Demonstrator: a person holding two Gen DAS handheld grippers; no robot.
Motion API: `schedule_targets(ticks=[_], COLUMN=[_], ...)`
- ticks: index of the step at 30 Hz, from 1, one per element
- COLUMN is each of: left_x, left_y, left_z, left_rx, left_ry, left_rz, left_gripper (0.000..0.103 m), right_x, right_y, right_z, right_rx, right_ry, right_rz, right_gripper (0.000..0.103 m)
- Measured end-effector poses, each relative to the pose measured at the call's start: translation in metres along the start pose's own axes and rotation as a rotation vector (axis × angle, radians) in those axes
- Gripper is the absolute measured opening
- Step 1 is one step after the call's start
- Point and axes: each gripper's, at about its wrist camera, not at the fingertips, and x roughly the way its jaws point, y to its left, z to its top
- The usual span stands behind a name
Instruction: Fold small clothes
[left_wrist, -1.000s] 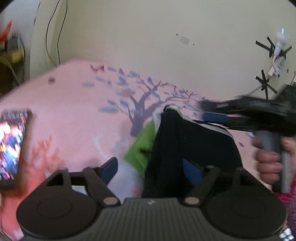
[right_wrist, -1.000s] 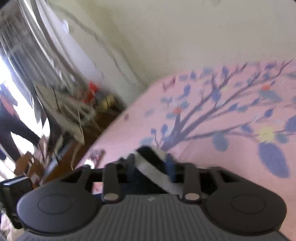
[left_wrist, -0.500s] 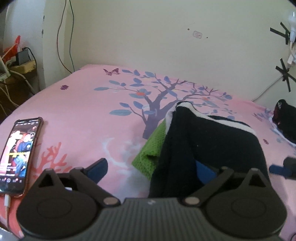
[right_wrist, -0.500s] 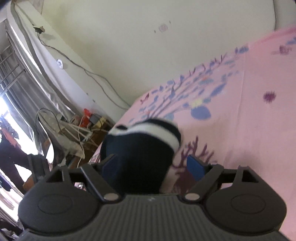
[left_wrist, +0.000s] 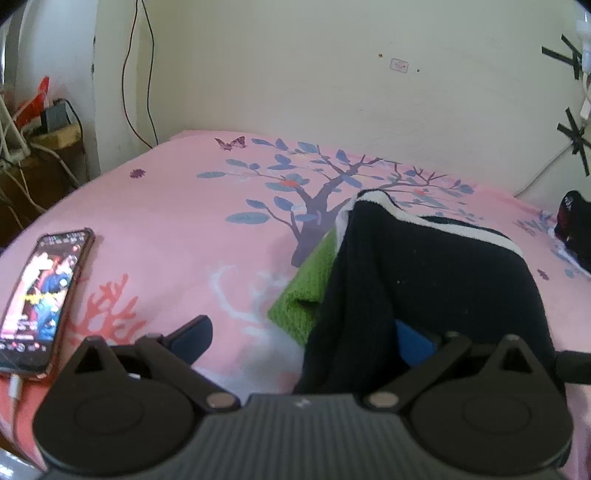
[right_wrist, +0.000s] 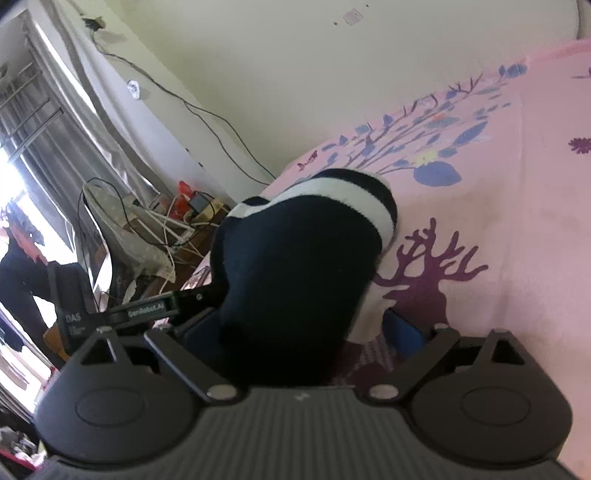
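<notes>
A dark navy sock with a white stripe (left_wrist: 424, 273) lies bunched on the pink bedsheet, partly over a green knitted cloth (left_wrist: 306, 288). My left gripper (left_wrist: 303, 332) is open; the sock's near end lies between its fingers and covers part of the right finger (left_wrist: 412, 341). In the right wrist view the same sock (right_wrist: 295, 273) lies between the fingers of my open right gripper (right_wrist: 301, 332), its striped cuff pointing away. The left gripper (right_wrist: 147, 308) shows at the left of that view.
A phone (left_wrist: 40, 299) with its screen lit lies on the bed's left edge with a cable plugged in. A dark garment (left_wrist: 574, 221) lies at the far right. The wall stands behind the bed. Cables and clutter (right_wrist: 177, 218) sit beside the bed.
My right gripper opened, letting go of the sock's cuff, and pulled back toward the near end. The sock has settled on the bed. My left gripper barely moved.
</notes>
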Motion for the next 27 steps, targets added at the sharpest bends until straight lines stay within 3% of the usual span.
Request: schedule_targets(ticks=[6, 19, 22, 27], left_x=[0.004, -0.002, 0.0, 0.0], left_y=[0.018, 0.02, 0.026, 0.045], left_z=[-0.012, -0.024, -0.021, -0.006], left_rx=[-0.081, -0.047, -0.047, -0.119], left_ry=[0.007, -0.054, -0.035, 0.064], left_rz=[-0.11, -0.149, -0.178, -0.286], left_gripper=[0.103, 0.103, 0.103, 0.103], right_x=[0.0, 0.0, -0.001, -0.001], right_y=[0.0, -0.001, -0.001, -0.005], right_z=[-0.002, -0.001, 0.0, 0.007], right_rx=[-0.014, -0.018, -0.01, 0.036], right_ry=[0.0, -0.003, -0.005, 0.019], right_rz=[0.005, 0.005, 0.006, 0.009], right_gripper=[0.09, 0.089, 0.089, 0.089])
